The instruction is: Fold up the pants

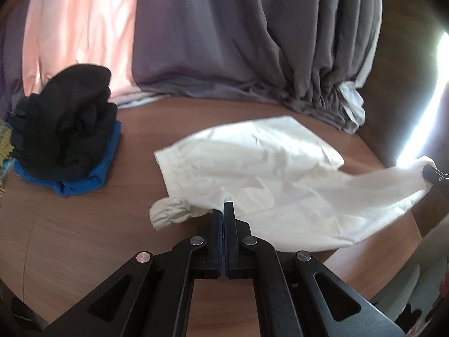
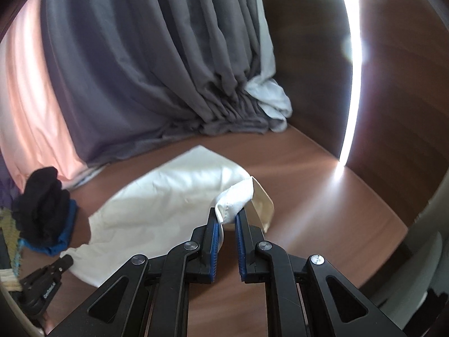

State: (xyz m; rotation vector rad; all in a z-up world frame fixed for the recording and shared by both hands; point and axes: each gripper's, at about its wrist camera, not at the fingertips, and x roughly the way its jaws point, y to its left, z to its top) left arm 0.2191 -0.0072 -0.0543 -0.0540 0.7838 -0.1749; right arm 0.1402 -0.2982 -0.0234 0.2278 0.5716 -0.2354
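Note:
White pants (image 1: 252,165) lie spread on the brown wooden table (image 1: 84,238), partly lifted at the near side. My left gripper (image 1: 224,210) is shut on the pants' near edge, beside a gathered elastic cuff (image 1: 168,210). My right gripper (image 2: 226,216) holds a bunched white corner of the pants (image 2: 233,196) between its blue pads, lifted off the table. It also shows at the right edge of the left wrist view (image 1: 435,177). The left gripper shows at the lower left of the right wrist view (image 2: 50,272).
A pile of black clothes (image 1: 67,129) sits on a blue garment (image 1: 92,177) at the table's left. Grey curtains (image 1: 280,42) hang behind and rest on the table's far edge. A brown wall (image 2: 393,98) with a bright gap stands on the right.

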